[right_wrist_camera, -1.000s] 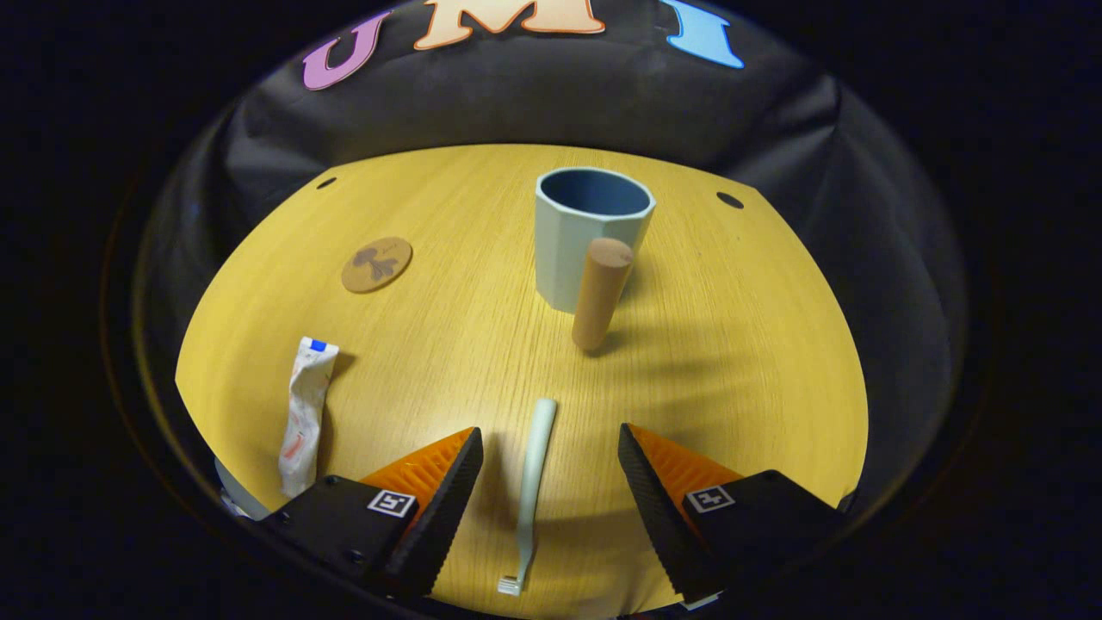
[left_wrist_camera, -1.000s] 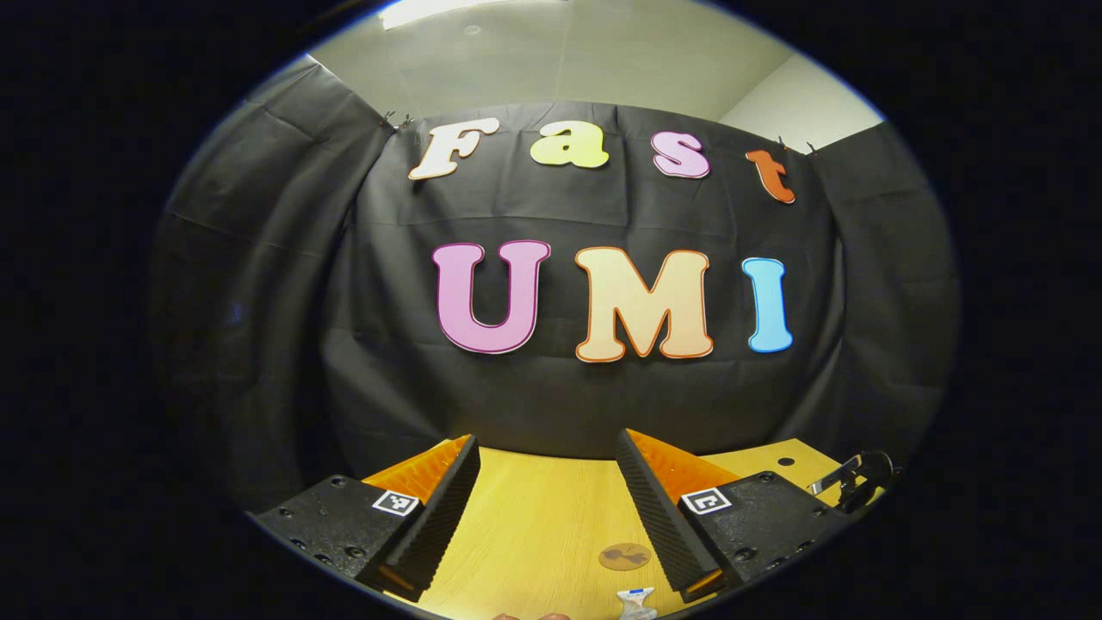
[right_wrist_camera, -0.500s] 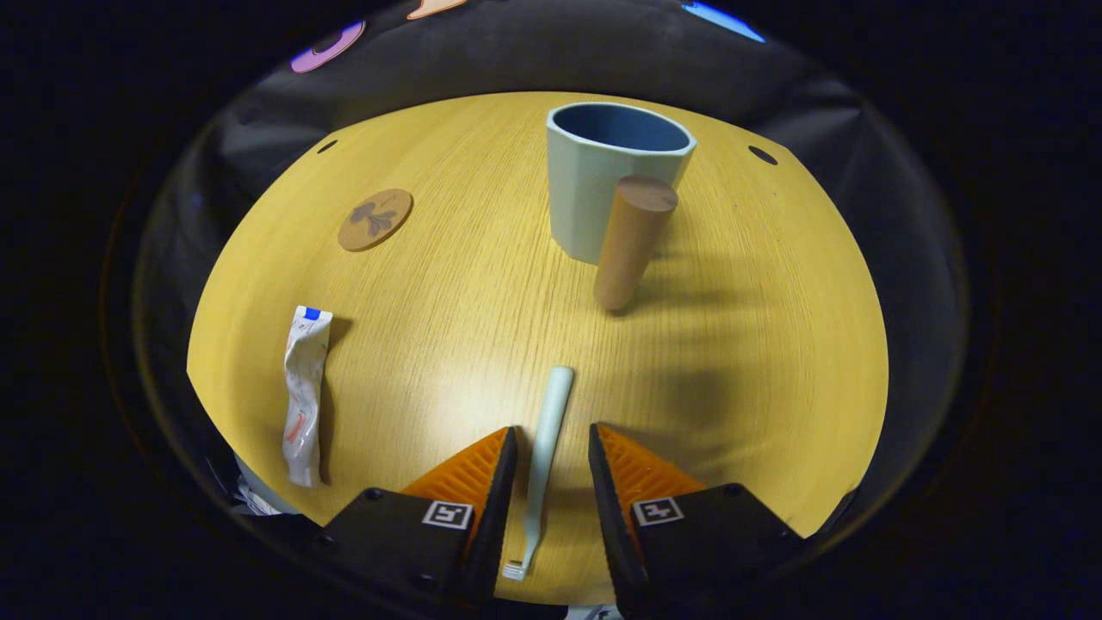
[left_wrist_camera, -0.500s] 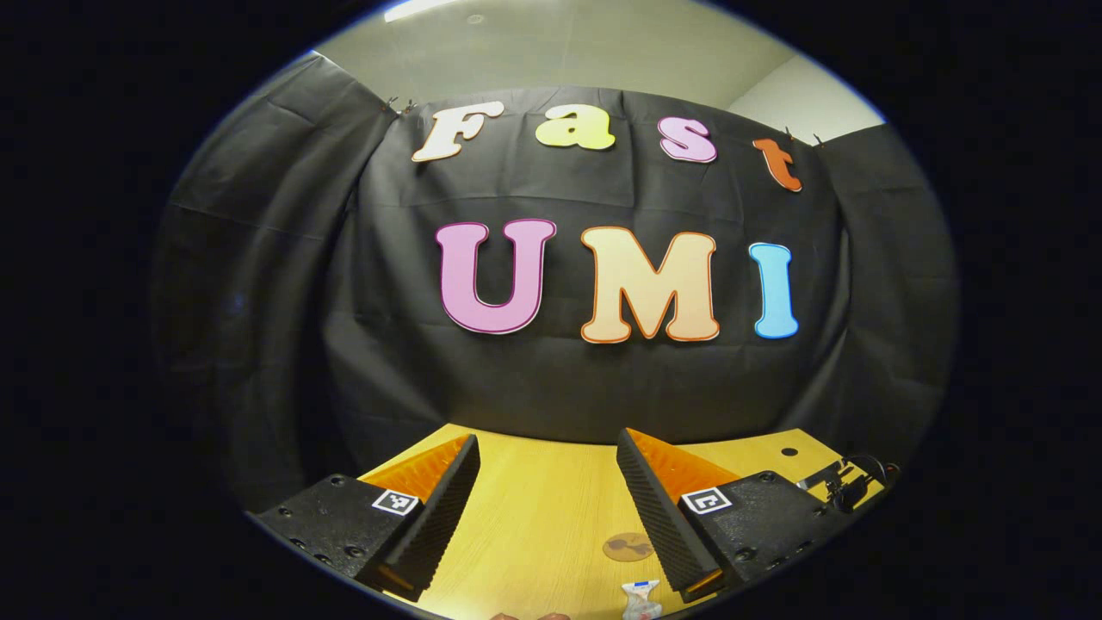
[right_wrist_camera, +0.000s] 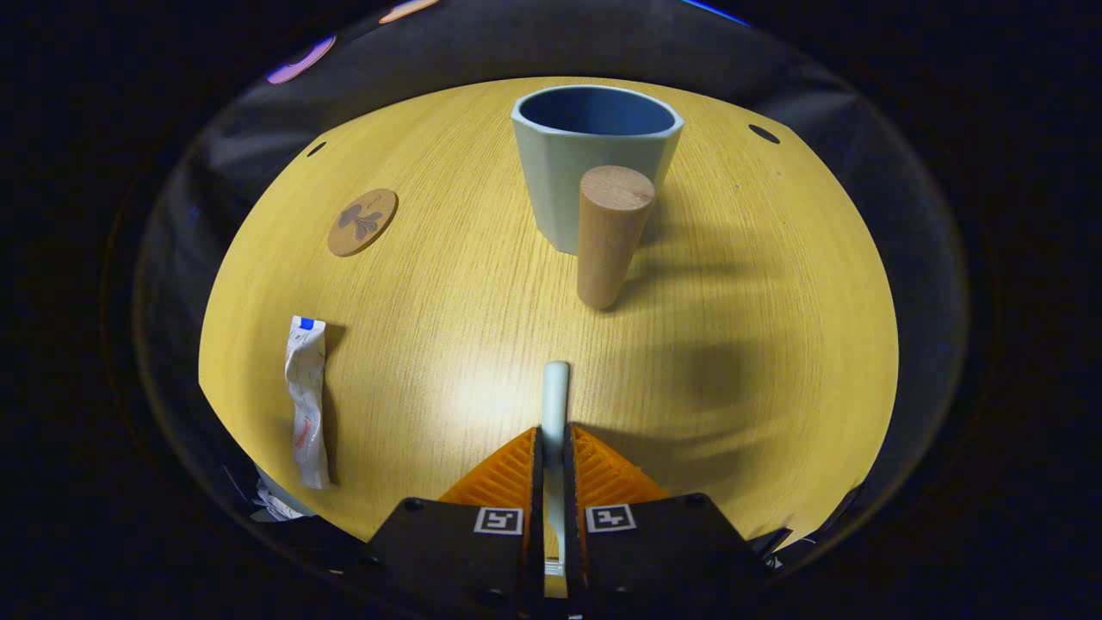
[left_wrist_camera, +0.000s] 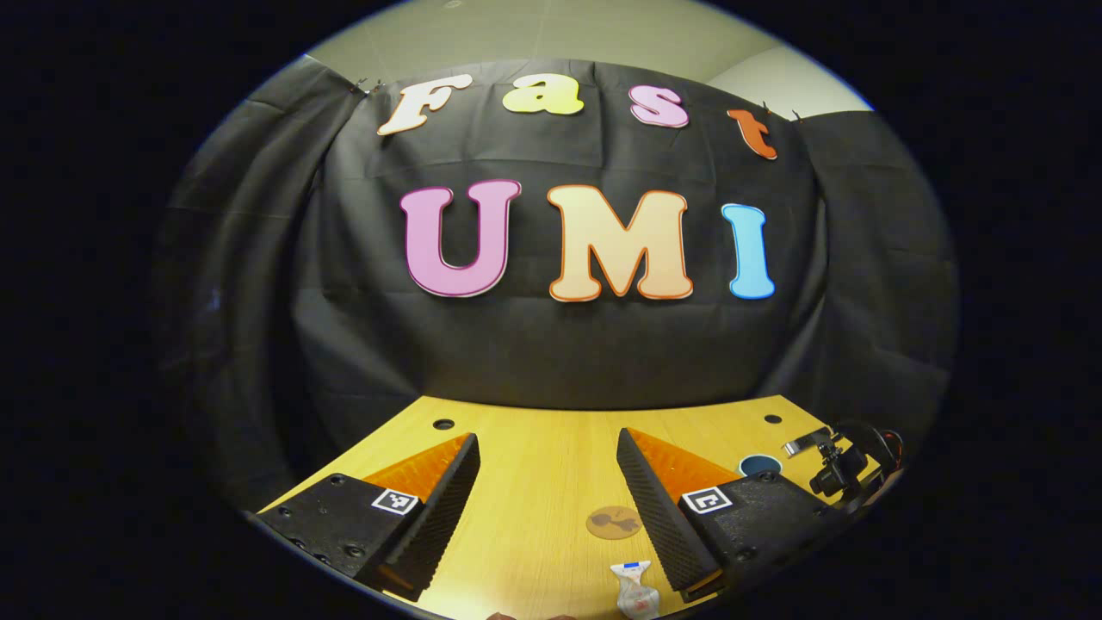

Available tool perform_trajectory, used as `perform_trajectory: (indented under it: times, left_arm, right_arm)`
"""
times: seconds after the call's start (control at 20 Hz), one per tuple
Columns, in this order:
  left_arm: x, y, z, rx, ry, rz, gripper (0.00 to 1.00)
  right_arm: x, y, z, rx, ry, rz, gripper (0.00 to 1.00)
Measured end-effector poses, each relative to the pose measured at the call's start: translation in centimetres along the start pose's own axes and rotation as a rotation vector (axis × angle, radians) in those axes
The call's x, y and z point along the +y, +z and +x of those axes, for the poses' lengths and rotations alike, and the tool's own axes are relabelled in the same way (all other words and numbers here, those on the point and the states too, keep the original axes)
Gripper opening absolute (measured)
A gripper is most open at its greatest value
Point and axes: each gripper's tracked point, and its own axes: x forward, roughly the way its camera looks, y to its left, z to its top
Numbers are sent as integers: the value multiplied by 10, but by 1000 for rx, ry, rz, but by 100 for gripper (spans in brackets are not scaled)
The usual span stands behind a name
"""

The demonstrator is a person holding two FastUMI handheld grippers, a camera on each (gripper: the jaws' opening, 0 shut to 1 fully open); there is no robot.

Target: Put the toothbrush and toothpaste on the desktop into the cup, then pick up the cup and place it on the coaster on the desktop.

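Pale-green toothbrush [right_wrist_camera: 555, 405] lies on the desktop [right_wrist_camera: 758, 284], short of the cup [right_wrist_camera: 594, 159]; my right gripper [right_wrist_camera: 553, 448] has it clamped mid-handle; light, stiff, slick, so I'd hold firmly; left gripper [left_wrist_camera: 547, 482] gapes, empty.

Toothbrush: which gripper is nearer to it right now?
Right. The right gripper has its fingers closed on the toothbrush; the left gripper hangs open, away from it.

Recording booth: black cloth wall [left_wrist_camera: 551, 344], wood desktop [right_wrist_camera: 732, 284], office-type ceiling [left_wrist_camera: 551, 34].
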Motion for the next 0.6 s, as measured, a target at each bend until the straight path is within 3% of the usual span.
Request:
perform_trajectory:
  times: [0.6]
  left_arm:
    - [-57,-149,-5,480,-156,-7,96]
  right_arm:
    - [1,0,-1,-27,-13,-46,12]
